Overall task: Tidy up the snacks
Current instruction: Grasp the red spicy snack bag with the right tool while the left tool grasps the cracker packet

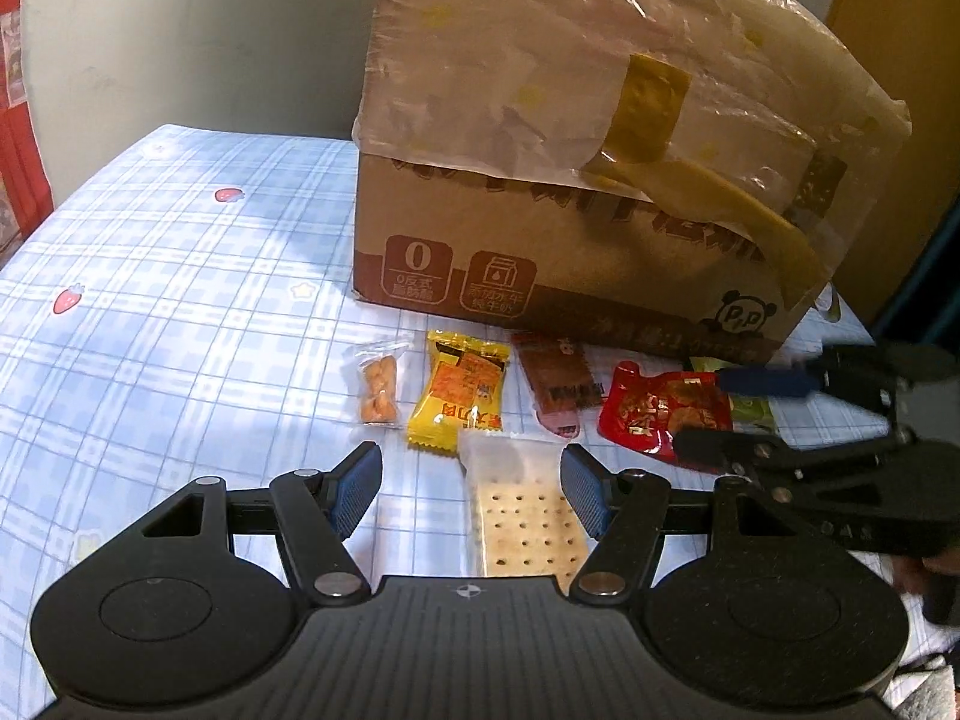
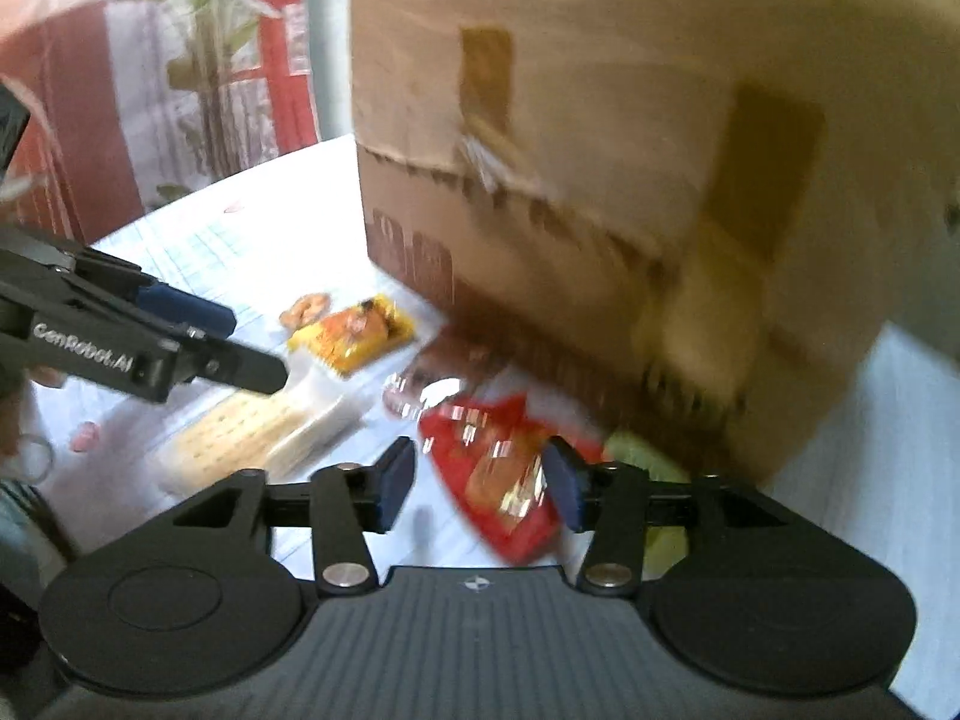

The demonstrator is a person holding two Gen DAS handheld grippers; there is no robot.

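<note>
Left wrist view: left gripper (image 1: 471, 489) tilted down toward the surface (image 1: 180, 300), jaws spread and grasping nothing, with the cracker packet (image 1: 519, 510) lying flat between the blue pads, no contact to be seen. Right gripper (image 1: 699, 414) reaching in from the right edge, jaws parted above and below the red snack packet (image 1: 663, 411), which rests on the cloth.

Right wrist view, heavily blurred: right gripper angled down, pads standing either side of the red packet, released rather than clamped. "GenRobot.AI" legible on the side of the left gripper.

Surface covered with a pale blue checked cloth (image 1: 150, 228) printed with small strawberries and stars. Snacks in a row just in front of a cardboard box (image 1: 540, 228): a clear bag of brown pieces (image 1: 378, 390), a yellow packet (image 1: 459, 390), a brown strip packet (image 1: 558, 381), then the red one, a green packet (image 1: 750, 408) partly hidden behind it. Box draped with translucent plastic and yellow tape; a large "0", a milk-carton icon and a panda logo printed along its lower edge, Chinese characters too small to read. Grey wall behind, red-and-white fabric at the left
</note>
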